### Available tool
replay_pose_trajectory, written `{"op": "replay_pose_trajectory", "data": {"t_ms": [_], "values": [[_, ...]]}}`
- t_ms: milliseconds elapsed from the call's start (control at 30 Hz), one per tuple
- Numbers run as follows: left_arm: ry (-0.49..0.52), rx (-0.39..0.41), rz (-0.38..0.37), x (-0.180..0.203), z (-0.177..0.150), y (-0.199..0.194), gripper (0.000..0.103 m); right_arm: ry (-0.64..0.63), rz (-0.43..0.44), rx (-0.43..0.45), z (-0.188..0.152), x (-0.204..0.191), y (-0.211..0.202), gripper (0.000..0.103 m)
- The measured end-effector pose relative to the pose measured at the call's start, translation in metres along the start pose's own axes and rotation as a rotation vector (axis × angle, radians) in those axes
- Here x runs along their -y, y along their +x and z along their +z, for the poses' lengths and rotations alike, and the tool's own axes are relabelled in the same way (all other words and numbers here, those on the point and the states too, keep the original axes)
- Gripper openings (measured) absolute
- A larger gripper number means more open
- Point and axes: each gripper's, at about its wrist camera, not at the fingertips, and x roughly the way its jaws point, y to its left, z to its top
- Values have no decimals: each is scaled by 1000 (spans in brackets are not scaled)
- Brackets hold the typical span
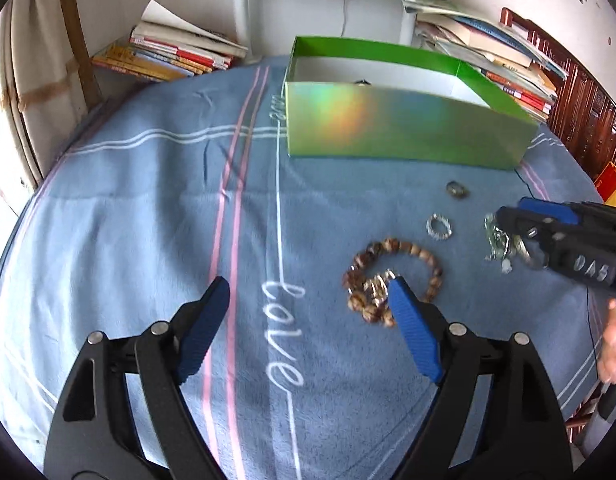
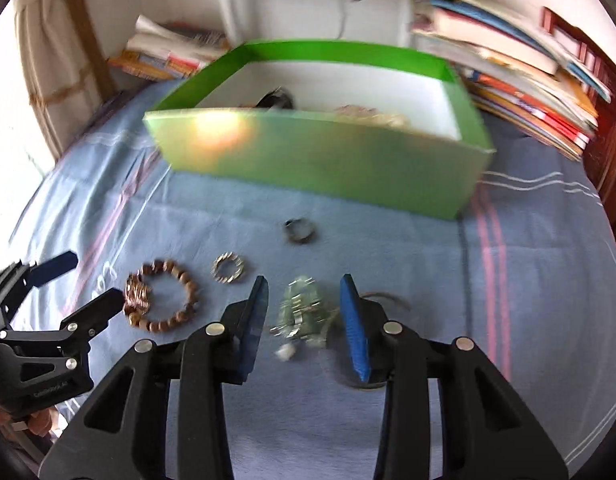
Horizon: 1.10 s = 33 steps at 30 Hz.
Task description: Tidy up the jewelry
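1. Sitting at the far side of the blue blanket (image 1: 147, 208), the green box (image 1: 404, 128) is open at the top and serves as landmark; some jewelry already lies inside it, seen blurred in the right wrist view.
2. Just in front of the box lies a dark ring (image 1: 456, 190), and nearer than that a silver ring (image 1: 439, 227).
3. Farther from the box, the brown bead bracelet (image 1: 392, 284) lies on the blanket with a gold-coloured piece against it.
4. The left gripper (image 1: 308, 308) hangs over the blanket on the near side of the box, fingers wide apart and holding nothing (its right pad overlaps the bracelet in the picture).
5. The right gripper (image 2: 303, 312) stands with fingers partly apart on either side of a silver chain bundle (image 2: 301, 312); the pads do not press on it.
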Motion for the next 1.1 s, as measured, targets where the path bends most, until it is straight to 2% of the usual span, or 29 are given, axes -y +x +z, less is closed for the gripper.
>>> {"op": "replay_pose_trajectory", "data": {"t_ms": [133, 200, 233, 300, 500, 567, 633, 700, 767, 833, 900, 967, 1033, 1100], "values": [[20, -6, -30, 11, -5, 3, 81, -37, -66, -17, -5, -11, 16, 37], [25, -11, -43, 18, -6, 6, 80, -46, -76, -11, -8, -13, 14, 30], [25, -14, -45, 19, -6, 7, 76, -42, -63, -13, -9, -12, 13, 25], [24, -22, -51, 26, -7, 10, 73, -36, -60, -12, -15, -11, 8, 24], [57, -27, -84, 42, -14, 11, 73, -34, -83, -4, -32, -7, -1, 24], [81, -17, -81, 48, -17, 9, 66, -33, -85, -5, -36, -7, -4, 21], [95, -13, -82, 50, -19, 7, 54, -29, -87, -7, -39, -7, -7, 19], [93, -14, -93, 50, -19, 5, 50, -27, -78, -12, -40, -8, -8, 19], [87, -19, -101, 48, -20, 3, 50, -33, -71, -14, -43, -9, -9, 19], [83, -19, -94, 47, -20, 2, 57, -32, -66, -16, -43, -9, -10, 20], [78, -16, -87, 46, -20, 1, 57, -30, -62, -18, -44, -9, -10, 21], [76, -11, -83, 45, -18, -1, 58, -24, -56, -18, -45, -8, -11, 23], [76, -6, -79, 45, -17, -2, 64, -10, -39, -24, -45, -6, -11, 28], [77, -6, -74, 44, -17, -2, 64, -4, -26, -25, -46, -4, -12, 29]]}}
